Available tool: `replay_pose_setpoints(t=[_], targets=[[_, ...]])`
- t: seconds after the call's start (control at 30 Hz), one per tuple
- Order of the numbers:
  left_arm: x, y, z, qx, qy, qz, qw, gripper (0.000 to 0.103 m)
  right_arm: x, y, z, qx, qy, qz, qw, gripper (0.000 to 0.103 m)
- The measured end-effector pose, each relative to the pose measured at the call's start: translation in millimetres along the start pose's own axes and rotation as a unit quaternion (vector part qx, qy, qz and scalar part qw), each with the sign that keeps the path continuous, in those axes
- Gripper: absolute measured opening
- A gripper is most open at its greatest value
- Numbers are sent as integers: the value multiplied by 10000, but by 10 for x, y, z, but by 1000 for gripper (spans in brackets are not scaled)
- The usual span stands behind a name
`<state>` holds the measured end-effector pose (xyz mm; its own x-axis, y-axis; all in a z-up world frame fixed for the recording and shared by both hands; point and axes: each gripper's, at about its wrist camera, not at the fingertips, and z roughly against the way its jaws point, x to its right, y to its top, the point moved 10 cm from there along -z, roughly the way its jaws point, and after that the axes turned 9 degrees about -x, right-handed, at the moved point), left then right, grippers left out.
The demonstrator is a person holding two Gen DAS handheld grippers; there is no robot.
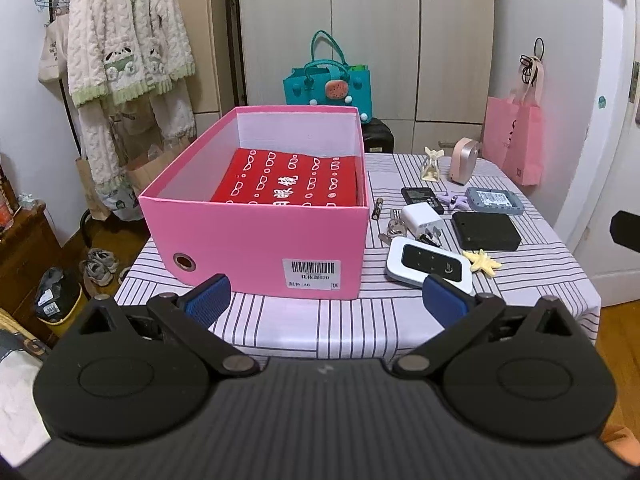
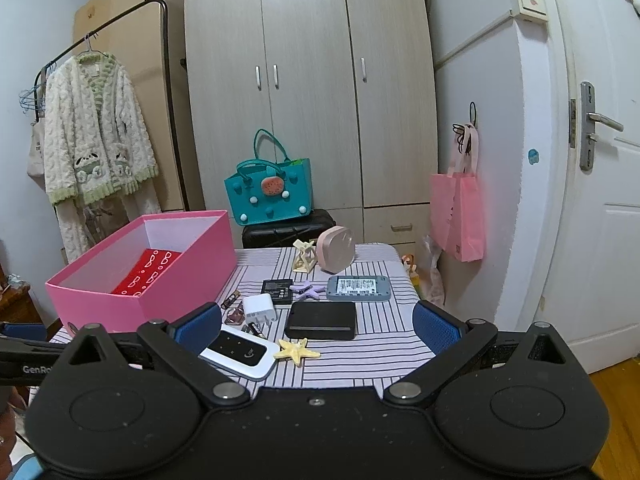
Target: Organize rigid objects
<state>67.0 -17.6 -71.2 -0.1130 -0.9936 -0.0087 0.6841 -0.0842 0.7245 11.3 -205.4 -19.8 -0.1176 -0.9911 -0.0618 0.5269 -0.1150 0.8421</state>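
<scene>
- Left gripper: matte black ribbed body, round hubs, silver pivot screws, blue ribbed pads.
- Right gripper: same build, dust-speckled.

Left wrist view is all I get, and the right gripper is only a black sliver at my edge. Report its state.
Observer: The right gripper is open. Its blue fingers are spread wide with nothing between them.
Operator: Say where it points.
Observer: It points at the loose items on the table. The white router and the yellow starfish lie nearest in front of it.
Operator: Name what stands right of the hanging pink bag.
Observer: A white door, shut, with a metal lever handle.
</scene>
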Motion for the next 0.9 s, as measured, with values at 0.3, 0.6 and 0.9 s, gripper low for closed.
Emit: replay_pose_setpoints(t=[0.3, 0.6, 0.9], targets=[[-48, -53, -82, -217, 46, -112, 9997, 103, -60, -80, -63, -131, 21, 99, 9999, 103], [-89, -65, -67, -192, 58, -184, 9996, 103, -141, -89, -51, -99, 34, 195, 9998, 103], [-107, -85, -44, -158, -7, -241, 9996, 103, -168, -103, -43, -94, -13, 203, 9997, 103]])
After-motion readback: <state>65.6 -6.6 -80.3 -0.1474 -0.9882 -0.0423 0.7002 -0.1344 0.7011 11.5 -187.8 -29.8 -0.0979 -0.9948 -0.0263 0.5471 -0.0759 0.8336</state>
